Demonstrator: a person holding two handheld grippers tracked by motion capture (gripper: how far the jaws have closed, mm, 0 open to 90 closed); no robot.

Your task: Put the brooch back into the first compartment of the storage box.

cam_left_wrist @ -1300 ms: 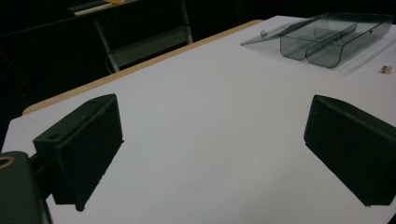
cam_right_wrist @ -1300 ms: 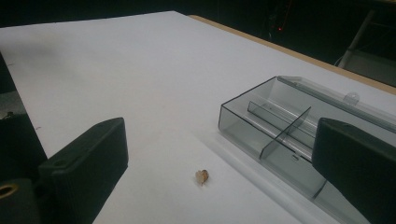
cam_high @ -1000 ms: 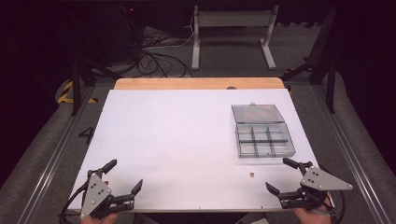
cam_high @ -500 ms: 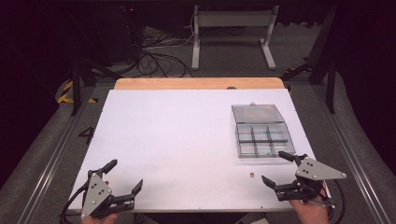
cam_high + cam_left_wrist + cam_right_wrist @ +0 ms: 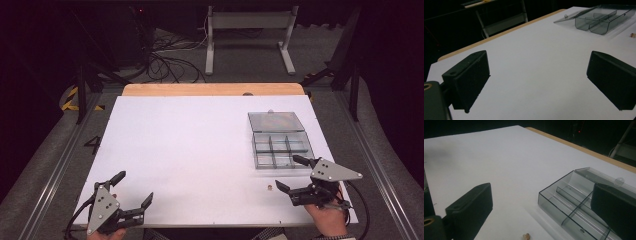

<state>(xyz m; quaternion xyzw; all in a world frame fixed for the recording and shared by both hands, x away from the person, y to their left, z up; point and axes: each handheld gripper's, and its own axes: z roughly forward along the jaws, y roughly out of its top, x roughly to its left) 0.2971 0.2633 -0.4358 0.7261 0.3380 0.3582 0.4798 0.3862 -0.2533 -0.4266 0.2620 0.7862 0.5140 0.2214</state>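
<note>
Item: small tan piece (image 5: 269, 188), lying loose on white desk (image 5: 190, 150), just in front of clear compartment box (image 5: 280, 145), lid open. R gripper (image 5: 298, 175): fingers released, wide apart, near piece, not touching. L gripper (image 5: 131, 190): fingers released, near-left desk corner, well apart.

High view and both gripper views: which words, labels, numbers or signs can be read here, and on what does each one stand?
"4": a dark number on the grey floor strip at the left edge of the white table.
Clear plastic box: no readable label.
Left gripper and right gripper: no readable marking on their grey plates.
Small object on the table: too small to show any text.
</note>
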